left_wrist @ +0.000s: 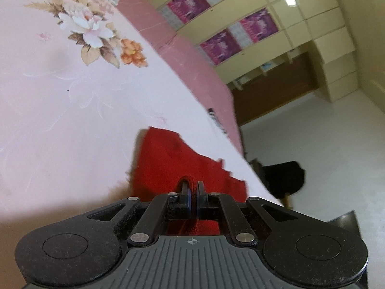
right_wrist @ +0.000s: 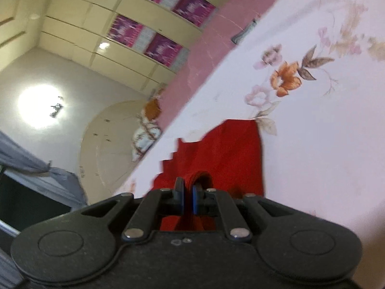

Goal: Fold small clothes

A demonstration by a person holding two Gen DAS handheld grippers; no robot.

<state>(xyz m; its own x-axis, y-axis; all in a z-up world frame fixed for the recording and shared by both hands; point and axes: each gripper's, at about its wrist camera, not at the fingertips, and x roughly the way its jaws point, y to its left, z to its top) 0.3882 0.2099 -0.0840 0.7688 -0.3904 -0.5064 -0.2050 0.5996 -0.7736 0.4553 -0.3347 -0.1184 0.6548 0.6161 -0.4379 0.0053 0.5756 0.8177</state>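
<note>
In the left wrist view, the left gripper is seen clamped on a bunched fold of the red garment; the cloth is pinched between the closed pads and runs on beneath the gripper body. The rest of the garment lies forward of the jaws on the floral bed sheet, close to the bed's side edge, beyond which the pale floor and a dark object are seen. The picture is smeared, which is judged to come from fast travel. A slip is to be feared here: only a narrow roll of fabric is held, and a quick sweep could pull it out of the pads. Since the cloth sits so near the edge, a released part could slide off the bed.

In the right wrist view, the right gripper is likewise shut on a rolled edge of the same red garment, with fabric looped over the pads and hanging below. The free part is spread toward the middle of the bed sheet, with a jagged outline on the side toward the bed's edge. If the two held ends are not carried evenly, the fold is judged likely to land skewed or creased. Cloth caught under the gripper body could also be dragged along and undo the fold when the pads are released.
</note>
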